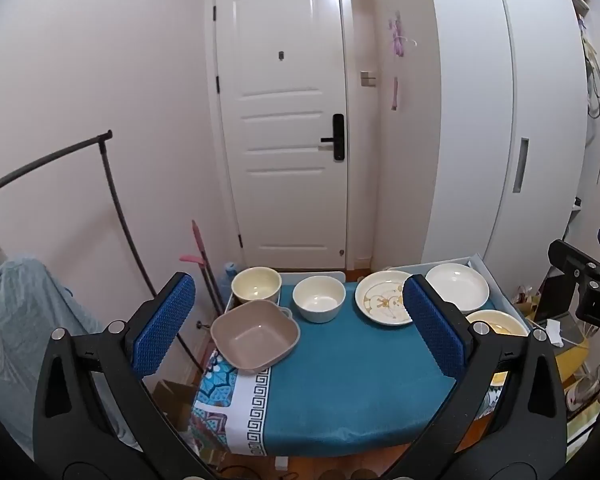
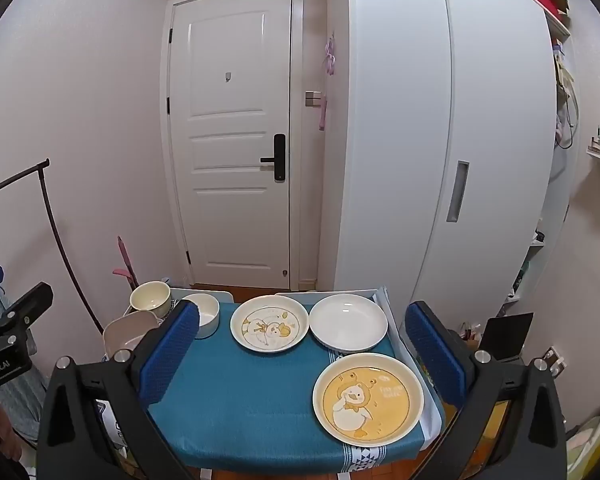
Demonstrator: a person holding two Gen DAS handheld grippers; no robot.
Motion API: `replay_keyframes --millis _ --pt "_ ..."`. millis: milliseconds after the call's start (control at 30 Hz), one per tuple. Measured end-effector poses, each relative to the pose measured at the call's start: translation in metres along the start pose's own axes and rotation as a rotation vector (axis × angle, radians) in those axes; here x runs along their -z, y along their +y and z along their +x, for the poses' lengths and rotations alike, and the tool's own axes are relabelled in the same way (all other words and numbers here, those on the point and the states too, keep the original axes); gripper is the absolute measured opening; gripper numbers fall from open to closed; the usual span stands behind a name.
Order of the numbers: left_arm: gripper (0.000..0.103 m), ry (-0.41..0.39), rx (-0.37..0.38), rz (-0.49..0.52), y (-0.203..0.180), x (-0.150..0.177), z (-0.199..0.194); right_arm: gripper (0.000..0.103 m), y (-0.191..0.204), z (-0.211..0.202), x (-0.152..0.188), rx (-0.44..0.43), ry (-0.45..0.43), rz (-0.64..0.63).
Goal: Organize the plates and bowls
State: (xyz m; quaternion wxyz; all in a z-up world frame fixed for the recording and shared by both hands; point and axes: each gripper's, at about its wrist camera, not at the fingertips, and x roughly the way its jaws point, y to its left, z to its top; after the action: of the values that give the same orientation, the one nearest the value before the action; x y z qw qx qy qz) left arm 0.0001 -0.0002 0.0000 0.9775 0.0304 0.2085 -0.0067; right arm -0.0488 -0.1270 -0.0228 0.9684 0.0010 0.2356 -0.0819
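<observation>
Left tongs [image 1: 300,324], right tongs [image 2: 302,354]: both spread wide, holding nothing, above the tabletop [image 2: 240,412].
Nearest: yellow duck plate [image 2: 368,396], right; pink square bowl [image 1: 256,334], left edge.
Farther: two plates, two bowls.
Step judged: sorting unstarted; next, grasp a rim.

Left gripper [image 1: 300,320] was held level and forward-facing, jaws spread wide, nothing between the blue ribbed pads [image 1: 165,322]. Right gripper [image 2: 302,354] stood in the same attitude, jaws equally wide apart, blue pads [image 2: 434,352] bare and gripping nothing. Each gripper appeared at the edge of the other's view: the right gripper's black body at the far right of the left wrist view, the left gripper's at the far left of the right wrist view
</observation>
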Motion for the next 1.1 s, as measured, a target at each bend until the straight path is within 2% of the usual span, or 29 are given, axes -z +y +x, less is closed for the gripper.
replay_keyframes --millis 267,400,1100 --pt "0.103 0.004 0.007 0.015 -0.01 0.0 0.001 0.103 0.001 0.011 0.004 0.008 0.006 0.002" --pt "0.103 -0.011 -0.01 0.015 -0.008 -0.004 0.006 0.103 0.001 0.013 0.006 0.012 0.007 0.006" --pt "0.103 0.003 0.01 0.006 -0.006 -0.004 0.017 0.103 -0.002 0.019 0.003 0.014 0.021 0.007"
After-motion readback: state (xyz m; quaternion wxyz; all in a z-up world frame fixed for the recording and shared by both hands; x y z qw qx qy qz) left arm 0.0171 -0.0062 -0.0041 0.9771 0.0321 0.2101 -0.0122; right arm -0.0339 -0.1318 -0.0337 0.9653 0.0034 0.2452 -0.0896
